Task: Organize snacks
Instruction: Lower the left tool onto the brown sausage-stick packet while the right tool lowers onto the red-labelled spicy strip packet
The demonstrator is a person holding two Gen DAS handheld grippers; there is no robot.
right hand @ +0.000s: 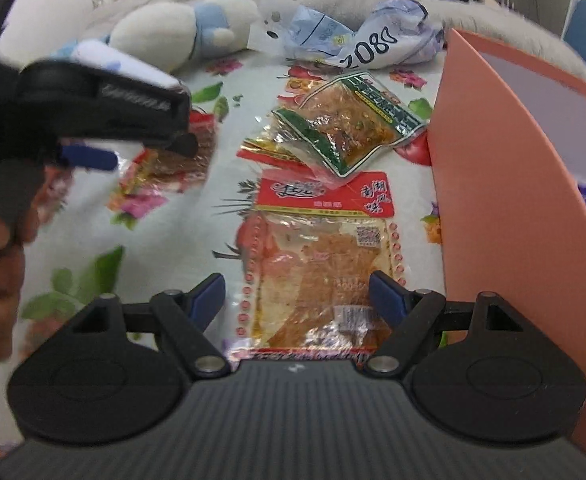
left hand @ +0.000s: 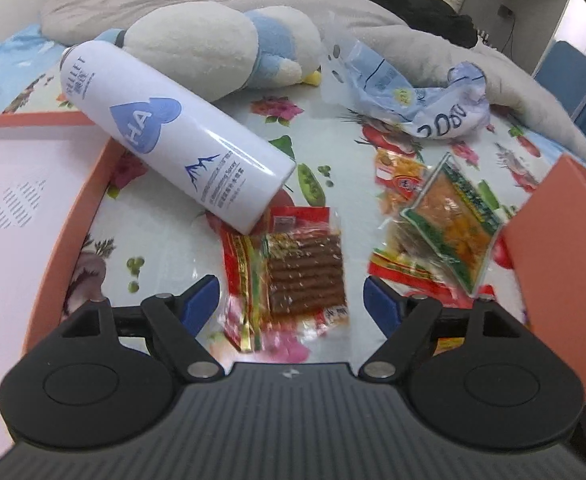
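My left gripper point(left hand: 289, 300) is open, its blue fingers on either side of a red snack pack of brown sticks point(left hand: 293, 276) lying on the flowered sheet. A green-edged snack pack point(left hand: 449, 220) lies on other packs to its right. My right gripper point(right hand: 297, 296) is open over a large red-topped pack of orange sheets point(right hand: 325, 264). The green-edged pack point(right hand: 353, 128) lies beyond it. The left gripper point(right hand: 93, 120) shows at the left of the right wrist view, over the stick pack point(right hand: 173, 168).
A white spray can point(left hand: 173, 136) lies across the stick pack's far corner. An orange box point(left hand: 565, 264) stands at the right, also in the right wrist view point(right hand: 501, 184). An orange lid point(left hand: 25, 200) is left. A plush toy point(left hand: 221, 48), crumpled blue bag point(left hand: 413, 96) and grey blanket lie behind.
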